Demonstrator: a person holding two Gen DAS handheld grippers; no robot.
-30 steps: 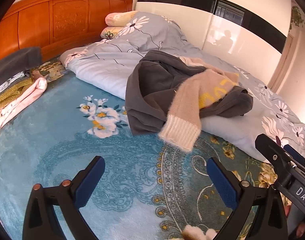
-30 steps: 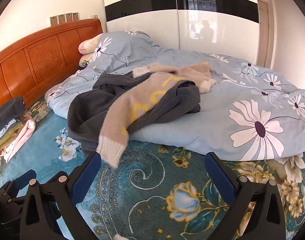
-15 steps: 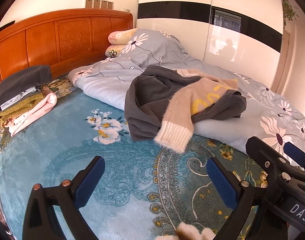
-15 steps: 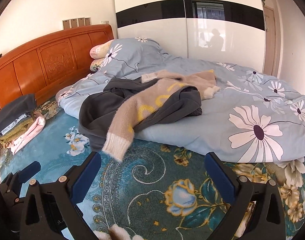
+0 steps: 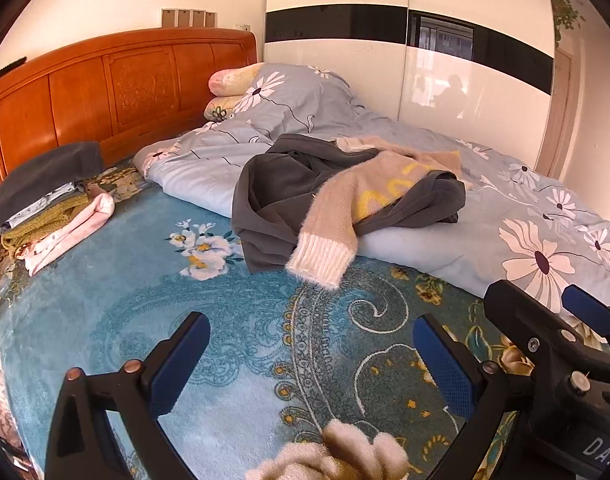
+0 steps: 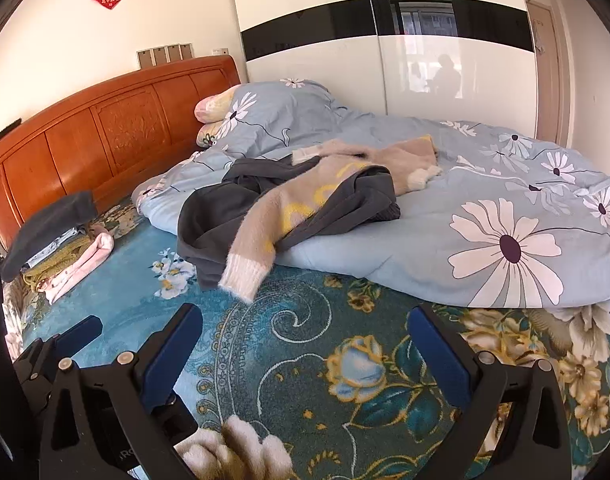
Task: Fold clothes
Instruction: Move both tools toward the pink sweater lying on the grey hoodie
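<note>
the left tool [image 5: 309, 360] hangs above the bed with its 2 blue-padded fingers [image 5: 177, 364] spread wide and nothing between them; below the gap lies only the blue patterned blanket [image 5: 105, 320]. the right tool [image 6: 305, 354] is spread just as wide and is likewise empty, over a darker, flowered part of the same blanket. in the left wrist view the right tool's black body shows at the right edge, just beside the left one; in the right wrist view the left tool's blue fingertip [image 6: 79, 330] shows at the lower left.

a fluffy beige bit of fabric [image 5: 337, 460] pokes up at the bottom edge of both views, below each tool's gap; what it belongs to cannot be told, and neither tool grips it.

the clothes to fold lie well ahead of both tools: a beige fuzzy sweater [image 5: 345, 208] with yellow lettering is draped over a crumpled dark grey garment [image 5: 265, 200], both resting on the front edge of the light blue flowered duvet [image 6: 505, 220]. the sweater's ribbed white cuff [image 6: 243, 276] hangs down onto the blanket.

a stack of folded clothes [image 5: 53, 208], topped by a dark grey piece, sits at the left near the wooden headboard [image 5: 105, 88]. 2 pillows [image 6: 213, 116] lie against the headboard, partly under the duvet.
</note>
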